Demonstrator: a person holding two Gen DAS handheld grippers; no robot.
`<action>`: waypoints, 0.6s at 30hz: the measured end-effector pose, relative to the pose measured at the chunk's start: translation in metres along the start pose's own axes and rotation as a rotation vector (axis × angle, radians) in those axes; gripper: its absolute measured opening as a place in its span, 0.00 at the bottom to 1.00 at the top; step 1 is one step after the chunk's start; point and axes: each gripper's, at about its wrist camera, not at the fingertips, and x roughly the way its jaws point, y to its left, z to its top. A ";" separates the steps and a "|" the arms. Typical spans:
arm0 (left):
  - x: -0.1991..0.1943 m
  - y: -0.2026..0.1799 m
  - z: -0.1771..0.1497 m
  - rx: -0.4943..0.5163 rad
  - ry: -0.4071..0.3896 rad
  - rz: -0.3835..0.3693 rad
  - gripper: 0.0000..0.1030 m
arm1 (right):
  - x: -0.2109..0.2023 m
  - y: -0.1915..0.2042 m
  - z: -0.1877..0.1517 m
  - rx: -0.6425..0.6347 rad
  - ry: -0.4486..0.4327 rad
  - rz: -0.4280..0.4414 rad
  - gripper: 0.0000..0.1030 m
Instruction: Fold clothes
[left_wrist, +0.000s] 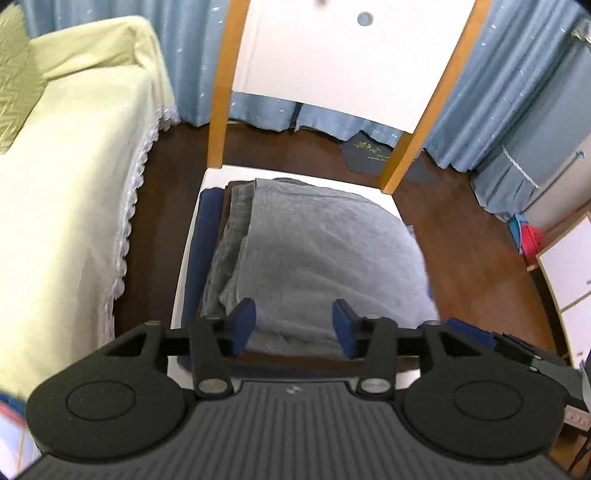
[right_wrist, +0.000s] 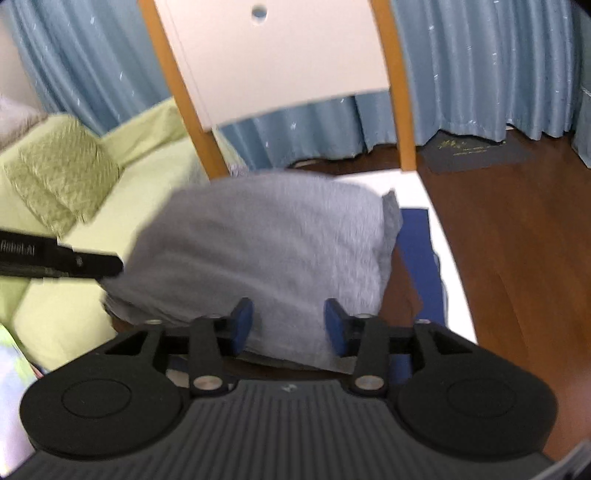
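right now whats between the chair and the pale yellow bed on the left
A strip of bare dark wooden floor separates the chair from the lace-edged bed; nothing lies on it. The left wrist view shows this.

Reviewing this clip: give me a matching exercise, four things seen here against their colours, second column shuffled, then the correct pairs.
Things:
1. top folded garment
2. curtains
3. sofa cover
4. chair posts

Colours:
A. pale yellow-green
B. orange-brown wood
C. grey
D. light blue

Pairs: 1-C, 2-D, 3-A, 4-B
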 end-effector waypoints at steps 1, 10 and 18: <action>-0.001 -0.001 -0.002 -0.003 0.008 0.011 0.56 | -0.011 0.003 0.003 0.010 0.004 0.000 0.55; 0.001 0.005 -0.051 0.004 0.160 0.150 0.61 | -0.063 0.017 -0.033 0.081 0.041 -0.071 0.70; -0.080 0.002 -0.086 0.123 0.093 0.155 0.63 | -0.120 0.052 -0.070 0.150 -0.013 -0.121 0.74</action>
